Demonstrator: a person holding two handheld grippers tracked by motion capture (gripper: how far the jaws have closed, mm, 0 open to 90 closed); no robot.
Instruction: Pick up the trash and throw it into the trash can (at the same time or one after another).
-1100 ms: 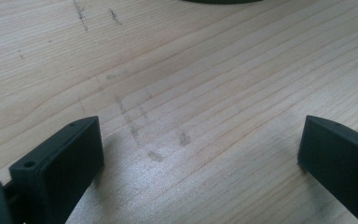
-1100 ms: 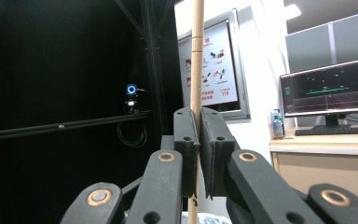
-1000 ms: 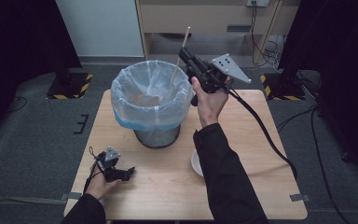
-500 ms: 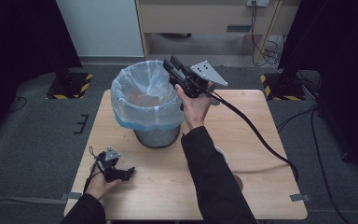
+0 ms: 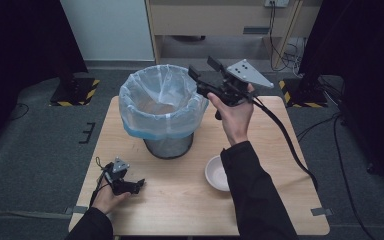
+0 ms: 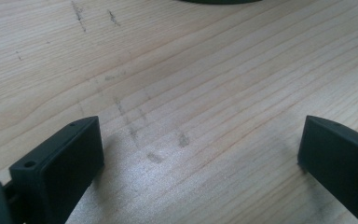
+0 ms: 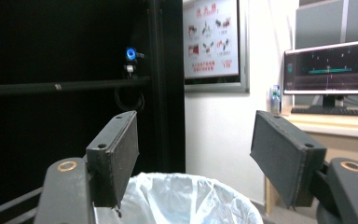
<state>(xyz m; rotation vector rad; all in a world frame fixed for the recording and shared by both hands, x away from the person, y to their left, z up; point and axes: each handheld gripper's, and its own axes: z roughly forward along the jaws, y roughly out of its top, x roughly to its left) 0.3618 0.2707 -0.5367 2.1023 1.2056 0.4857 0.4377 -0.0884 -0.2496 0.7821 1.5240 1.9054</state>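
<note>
High view first: I see a pale wooden tabletop [image 5: 260,200] on grey carpet, black curtains at both sides and a wooden cabinet along the far wall. A mesh waste bin [image 5: 163,112] lined with a clear plastic bag stands at the tabletop's far middle, and a small white bowl [image 5: 218,173] sits nearer me, partly hidden by my right sleeve. My right gripper [image 5: 203,73] is raised beside the bin's rim on its right, pointing toward the bin; its fingers have just been opening and now stand wide with nothing between them. My left gripper [image 5: 136,185] rests low on the tabletop near the front left corner.

Left gripper view: bare, scuffed wood grain, with a dark curved edge cut off at the top; the fingers are spread wide, holding nothing.

Right gripper view: the bag's rim is below, cut off by the frame, before a dark rack, a wall poster and a monitor; both fingers stand well apart, empty.
</note>
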